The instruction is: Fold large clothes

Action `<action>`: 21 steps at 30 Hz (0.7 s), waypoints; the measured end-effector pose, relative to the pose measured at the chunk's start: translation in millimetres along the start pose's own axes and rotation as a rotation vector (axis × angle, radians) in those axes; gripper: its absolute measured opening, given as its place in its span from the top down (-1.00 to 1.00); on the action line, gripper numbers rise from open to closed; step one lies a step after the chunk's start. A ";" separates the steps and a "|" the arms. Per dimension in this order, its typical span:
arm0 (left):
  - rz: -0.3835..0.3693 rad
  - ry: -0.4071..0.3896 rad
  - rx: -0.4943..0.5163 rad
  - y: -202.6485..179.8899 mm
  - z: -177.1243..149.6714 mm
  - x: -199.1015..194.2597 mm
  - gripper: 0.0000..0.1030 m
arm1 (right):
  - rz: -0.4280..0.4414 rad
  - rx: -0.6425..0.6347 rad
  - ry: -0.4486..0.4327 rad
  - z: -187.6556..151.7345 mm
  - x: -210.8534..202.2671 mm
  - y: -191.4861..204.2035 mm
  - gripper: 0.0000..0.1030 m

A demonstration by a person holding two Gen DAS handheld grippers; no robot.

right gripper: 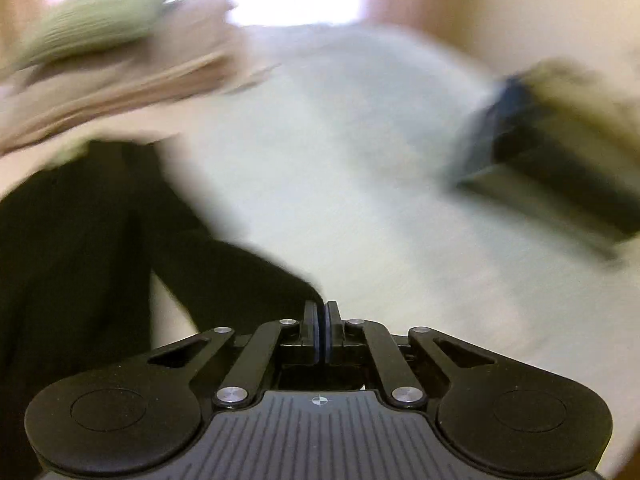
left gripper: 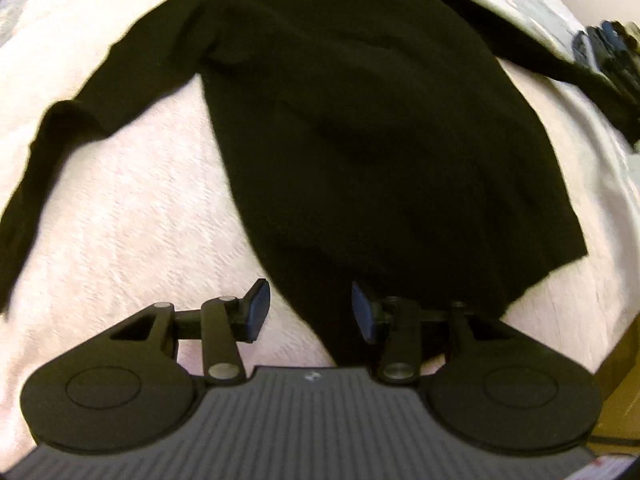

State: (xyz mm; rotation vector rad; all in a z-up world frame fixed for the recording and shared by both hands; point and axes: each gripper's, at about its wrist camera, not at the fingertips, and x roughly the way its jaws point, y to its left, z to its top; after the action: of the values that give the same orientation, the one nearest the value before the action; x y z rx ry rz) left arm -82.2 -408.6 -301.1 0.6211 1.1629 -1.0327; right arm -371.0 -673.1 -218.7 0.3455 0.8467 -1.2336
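Right under my left gripper point(left gripper: 306, 310) the hem of the black sweater point(left gripper: 352, 120) is lying flat on the bed point(left gripper: 140, 200), and I am hovering over its near left corner. That gripper's jaws are standing partly apart, the blue pads point(left gripper: 258, 312) clear of the cloth; a strip of the hem is showing in the gap between them, but nothing is being pinched. From here the sweater is spreading away from me across the pale quilted cover, body in the middle, one sleeve trailing down to the left and the other reaching out to the right toward a dark folded pile point(left gripper: 608, 52) at the bed's edge.

I am keeping my right gripper point(right gripper: 322, 328) closed, pads pressed face to face. The sweater's dark sleeve point(right gripper: 224, 276) is ending right at its fingertips, yet the view is too smeared for me to tell whether any cloth is caught between them. Beyond it, a green cushion point(right gripper: 100, 12) is sitting on beige bedding at the upper left, and the dark pile point(right gripper: 560, 152) is sitting well apart to the right.
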 end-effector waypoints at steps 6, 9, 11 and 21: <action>-0.006 0.020 -0.079 12.2 -4.5 3.3 0.24 | 0.148 0.025 0.049 -14.7 -6.4 7.4 0.10; -0.054 0.035 -0.067 12.3 -15.7 6.7 0.24 | 0.371 0.023 0.164 -59.1 -11.2 39.5 0.09; -0.078 0.048 -0.080 11.9 -24.6 9.9 0.24 | 0.463 0.017 0.240 -87.5 -15.3 54.4 0.09; -0.227 0.042 -0.169 9.7 -48.0 19.1 0.65 | 0.584 0.109 0.383 -148.9 -8.0 72.0 0.10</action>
State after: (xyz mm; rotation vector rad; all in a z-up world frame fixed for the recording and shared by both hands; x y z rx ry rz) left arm -93.6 -370.3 -335.3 0.3846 1.3648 -1.1015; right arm -361.3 -546.8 -325.4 0.8704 0.9159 -0.6739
